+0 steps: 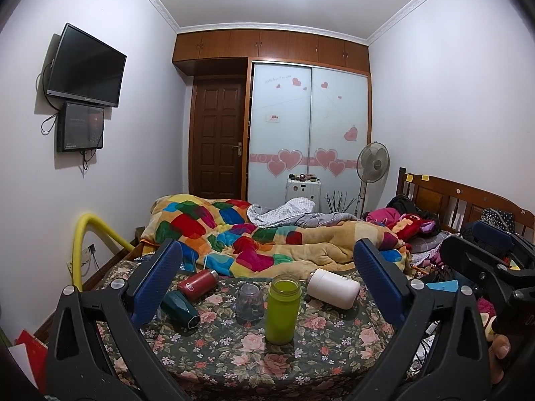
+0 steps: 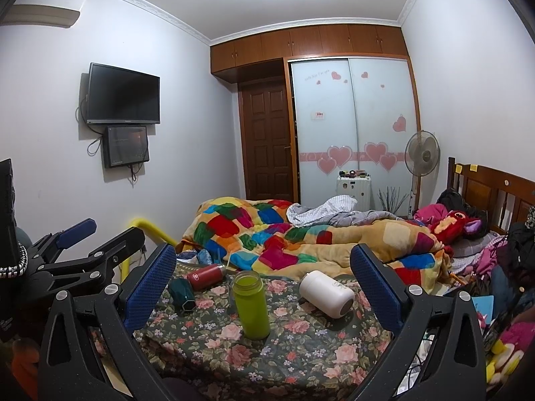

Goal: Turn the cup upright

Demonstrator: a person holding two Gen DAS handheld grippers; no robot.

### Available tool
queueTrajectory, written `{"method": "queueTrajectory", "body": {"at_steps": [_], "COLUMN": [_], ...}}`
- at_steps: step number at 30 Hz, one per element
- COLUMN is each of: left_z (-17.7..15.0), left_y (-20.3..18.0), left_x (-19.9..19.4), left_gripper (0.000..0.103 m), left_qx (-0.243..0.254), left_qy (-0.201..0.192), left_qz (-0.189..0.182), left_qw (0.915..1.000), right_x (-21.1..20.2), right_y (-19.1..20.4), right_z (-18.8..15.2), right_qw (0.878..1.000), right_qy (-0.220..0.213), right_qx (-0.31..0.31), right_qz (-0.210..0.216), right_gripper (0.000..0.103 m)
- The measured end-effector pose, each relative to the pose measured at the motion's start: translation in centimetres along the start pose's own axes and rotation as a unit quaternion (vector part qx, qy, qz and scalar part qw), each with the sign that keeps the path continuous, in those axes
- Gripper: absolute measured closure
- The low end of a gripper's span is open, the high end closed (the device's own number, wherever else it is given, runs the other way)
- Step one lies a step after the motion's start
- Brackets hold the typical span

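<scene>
On the floral cloth (image 1: pixel 301 344) a green cup (image 1: pixel 282 309) stands upright with its mouth open, also in the right wrist view (image 2: pixel 250 304). A clear glass (image 1: pixel 249 304) stands upside down just left of it. A white cup (image 1: pixel 332 288) (image 2: pixel 326 294), a red bottle (image 1: pixel 197 283) (image 2: pixel 205 275) and a dark green cup (image 1: pixel 180 309) (image 2: pixel 181 293) lie on their sides. My left gripper (image 1: pixel 267 284) is open and empty, in front of the cups. My right gripper (image 2: pixel 264 284) is open and empty, also short of them.
A bed with a colourful patchwork quilt (image 1: pixel 234 234) lies behind the floral cloth. A yellow tube (image 1: pixel 83 240) arches at the left. A wooden headboard (image 1: pixel 468 200) and piled clothes are at the right. A fan (image 1: pixel 372 163) stands by the wardrobe.
</scene>
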State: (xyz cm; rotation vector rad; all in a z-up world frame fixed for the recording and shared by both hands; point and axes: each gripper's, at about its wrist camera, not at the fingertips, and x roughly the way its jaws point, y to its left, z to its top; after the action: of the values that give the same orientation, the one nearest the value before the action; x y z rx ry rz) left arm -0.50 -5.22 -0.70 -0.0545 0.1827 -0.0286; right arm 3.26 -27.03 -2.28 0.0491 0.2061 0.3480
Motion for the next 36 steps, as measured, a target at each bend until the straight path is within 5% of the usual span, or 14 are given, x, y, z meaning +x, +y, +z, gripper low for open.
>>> {"method": "queueTrajectory", "body": {"at_steps": [36], "left_z": [-0.22], "left_y": [-0.05], "left_x": [0.55], "left_gripper": [0.000], "left_qx": [0.003], "left_qy": [0.007], "left_qz": [-0.012], "left_qw": [0.9999], "right_x": [0.41], "right_y": [0.37], "right_z": [-0.12], "right_qw": [1.000], "right_qy": [0.011], "right_qx": [-0.001], "right_qz": [0.000], "right_gripper": [0.000]}}
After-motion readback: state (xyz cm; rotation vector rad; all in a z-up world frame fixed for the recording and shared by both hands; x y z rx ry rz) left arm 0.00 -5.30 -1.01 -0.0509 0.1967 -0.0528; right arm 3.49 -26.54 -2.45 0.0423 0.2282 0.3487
